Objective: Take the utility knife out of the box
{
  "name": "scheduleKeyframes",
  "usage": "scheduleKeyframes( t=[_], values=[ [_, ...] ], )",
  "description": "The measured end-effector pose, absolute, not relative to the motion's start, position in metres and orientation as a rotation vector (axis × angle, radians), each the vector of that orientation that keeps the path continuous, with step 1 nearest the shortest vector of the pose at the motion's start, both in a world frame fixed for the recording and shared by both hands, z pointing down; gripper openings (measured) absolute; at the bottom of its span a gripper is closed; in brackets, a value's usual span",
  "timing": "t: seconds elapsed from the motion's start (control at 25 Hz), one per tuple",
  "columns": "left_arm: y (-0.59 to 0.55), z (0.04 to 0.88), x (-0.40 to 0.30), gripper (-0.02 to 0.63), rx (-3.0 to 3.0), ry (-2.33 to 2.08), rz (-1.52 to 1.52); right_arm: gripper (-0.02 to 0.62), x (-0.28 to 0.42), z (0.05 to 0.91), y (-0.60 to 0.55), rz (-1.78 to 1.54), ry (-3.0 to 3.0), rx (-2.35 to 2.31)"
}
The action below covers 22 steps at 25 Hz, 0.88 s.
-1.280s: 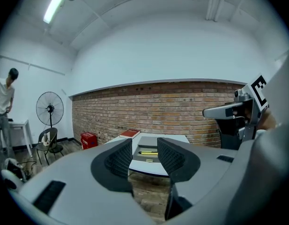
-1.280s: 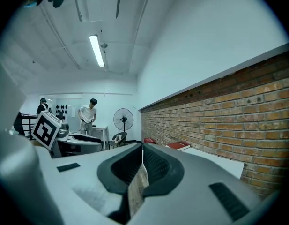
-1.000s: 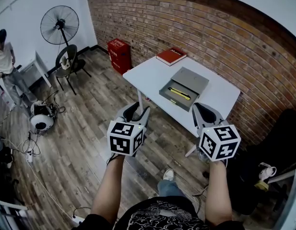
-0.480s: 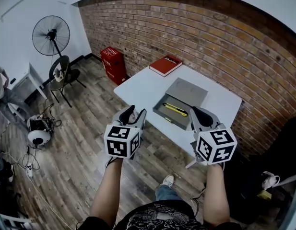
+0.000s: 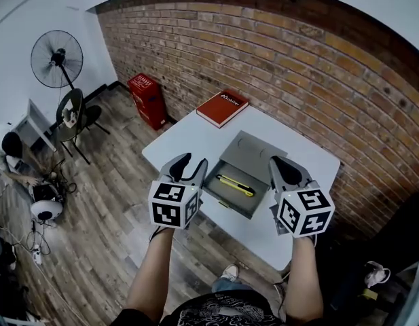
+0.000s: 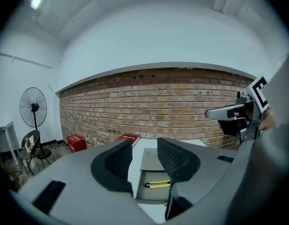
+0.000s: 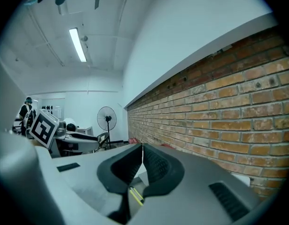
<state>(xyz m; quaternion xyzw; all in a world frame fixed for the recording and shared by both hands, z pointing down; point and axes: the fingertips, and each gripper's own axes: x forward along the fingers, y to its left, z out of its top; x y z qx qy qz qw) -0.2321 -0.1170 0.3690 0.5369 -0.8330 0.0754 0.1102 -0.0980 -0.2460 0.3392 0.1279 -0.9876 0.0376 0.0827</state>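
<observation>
Your left gripper is released and empty, your right gripper clenched on nothing; mid-frame between them the yellow knife lies in the open box.

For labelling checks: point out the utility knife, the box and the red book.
utility knife (image 5: 235, 185), head view, yellow handle's middle.
box (image 5: 255, 152), head view, flat grey panel.
red book (image 5: 223, 107), head view, cover.

We saw only a yellow sliver of the utility knife behind the right gripper, title on the red book was too small to read
</observation>
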Motion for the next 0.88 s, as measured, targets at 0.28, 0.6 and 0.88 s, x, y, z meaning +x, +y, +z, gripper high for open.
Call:
scheduleKeyframes(
  t=[0.28,0.6,0.88],
  values=[
    [-0.175,0.368,-0.251,0.169,1.623,-2.407,0.236,0.021,-0.117,0.345,-0.295,0.15,-2.934,0.415],
    [-0.21,0.368,-0.255,0.169,1.694,-2.361,0.275,0.021,-0.116,0.349,-0.318,0.172,-2.925,0.481],
    [-0.236,0.367,-0.265,0.169,1.825,-2.285,0.272,0.021,-0.115,0.346,-0.328,0.16,-2.9,0.632]
  ],
)
